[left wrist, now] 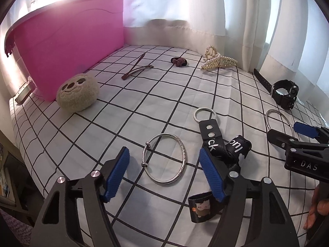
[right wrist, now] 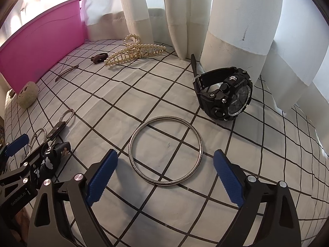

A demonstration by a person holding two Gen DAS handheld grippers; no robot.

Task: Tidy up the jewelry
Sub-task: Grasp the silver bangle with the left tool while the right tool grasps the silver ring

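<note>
A silver bangle with two small beads (left wrist: 183, 154) lies flat on the checked cloth, between the blue pads of my left gripper (left wrist: 164, 164). The jaws stand apart and touch nothing of it. That gripper's right finger (left wrist: 211, 175) rests over a black lanyard keychain (left wrist: 213, 138) with a key ring. A plain silver bangle (right wrist: 166, 117) lies just ahead of my right gripper (right wrist: 165, 170), which is open and holds nothing. Each gripper shows at the edge of the other's view: the right gripper (left wrist: 287, 131) and the left gripper (right wrist: 30, 150).
A pink bin (left wrist: 67, 47) stands at the back left, a plush sloth face (left wrist: 77, 96) against it. A brown hair clip (left wrist: 135, 70), a knotted hair tie (left wrist: 178, 61) and a pearl claw clip (left wrist: 218, 60) lie further back. A black watch (right wrist: 224, 96) sits by the white curtain (right wrist: 236, 20).
</note>
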